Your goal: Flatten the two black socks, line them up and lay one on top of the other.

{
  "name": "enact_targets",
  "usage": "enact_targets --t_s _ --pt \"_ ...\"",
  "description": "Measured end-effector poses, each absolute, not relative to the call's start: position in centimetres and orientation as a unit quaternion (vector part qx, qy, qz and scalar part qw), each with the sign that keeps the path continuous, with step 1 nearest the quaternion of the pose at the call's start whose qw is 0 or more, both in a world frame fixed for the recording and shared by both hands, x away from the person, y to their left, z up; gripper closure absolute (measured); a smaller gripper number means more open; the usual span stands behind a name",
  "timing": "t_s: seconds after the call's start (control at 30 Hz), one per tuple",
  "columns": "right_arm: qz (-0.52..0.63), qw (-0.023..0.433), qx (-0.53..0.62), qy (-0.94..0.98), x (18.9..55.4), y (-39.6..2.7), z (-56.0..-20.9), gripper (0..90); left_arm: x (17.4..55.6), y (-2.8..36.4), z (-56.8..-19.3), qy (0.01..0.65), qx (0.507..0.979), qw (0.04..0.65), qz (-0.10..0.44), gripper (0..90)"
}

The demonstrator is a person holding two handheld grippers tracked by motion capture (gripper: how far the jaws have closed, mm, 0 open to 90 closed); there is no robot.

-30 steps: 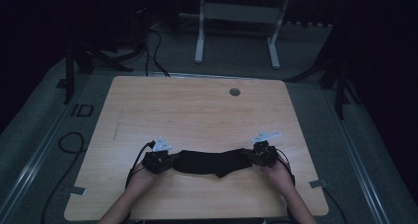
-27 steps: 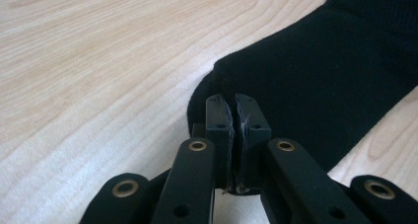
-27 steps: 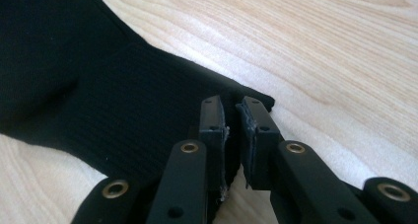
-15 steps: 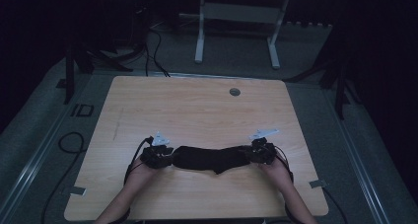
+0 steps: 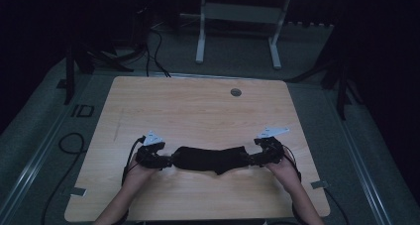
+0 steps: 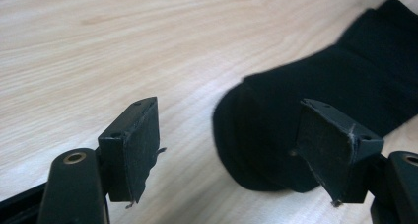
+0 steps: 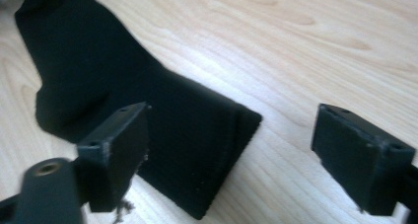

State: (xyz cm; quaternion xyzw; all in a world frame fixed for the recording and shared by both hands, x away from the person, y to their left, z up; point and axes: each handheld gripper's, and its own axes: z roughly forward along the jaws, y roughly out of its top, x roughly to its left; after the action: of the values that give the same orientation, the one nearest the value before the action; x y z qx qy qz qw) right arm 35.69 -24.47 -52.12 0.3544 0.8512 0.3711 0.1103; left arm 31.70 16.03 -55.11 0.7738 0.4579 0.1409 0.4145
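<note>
So both sets of jaws have just been opening, and the black sock, pinched at each end a second ago, now lies flat on the wooden table between the left gripper and right gripper; looks like the laying-out is done. Left gripper view: jaws apart, the one sock's rounded end just ahead of the right-hand jaw, nothing pinched. Right gripper view: jaws wide apart, cuff end ahead of the left-hand jaw, loose. Count: one sock, two grippers.
</note>
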Motion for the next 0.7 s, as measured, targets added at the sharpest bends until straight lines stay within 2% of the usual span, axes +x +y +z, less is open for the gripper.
enact_targets --t_s 0.17,0.3,0.43,0.7 --pt "0.375 0.109 0.356 0.849 35.5 -25.0 -52.0 13.5 31.7 16.8 -55.3 0.475 0.761 0.416 0.145 25.6" --pt "0.381 0.115 0.356 0.846 35.3 -25.6 -52.2 13.4 31.1 17.1 -55.5 0.471 0.757 0.422 0.162 16.0" --pt "0.392 0.125 0.37 0.833 35.2 -26.5 -52.6 13.4 30.4 17.6 -55.7 0.465 0.756 0.428 0.172 10.5" --pt "0.384 0.144 0.393 0.823 34.9 -28.6 -53.7 13.3 29.3 19.6 -56.1 0.472 0.744 0.439 0.176 8.6"
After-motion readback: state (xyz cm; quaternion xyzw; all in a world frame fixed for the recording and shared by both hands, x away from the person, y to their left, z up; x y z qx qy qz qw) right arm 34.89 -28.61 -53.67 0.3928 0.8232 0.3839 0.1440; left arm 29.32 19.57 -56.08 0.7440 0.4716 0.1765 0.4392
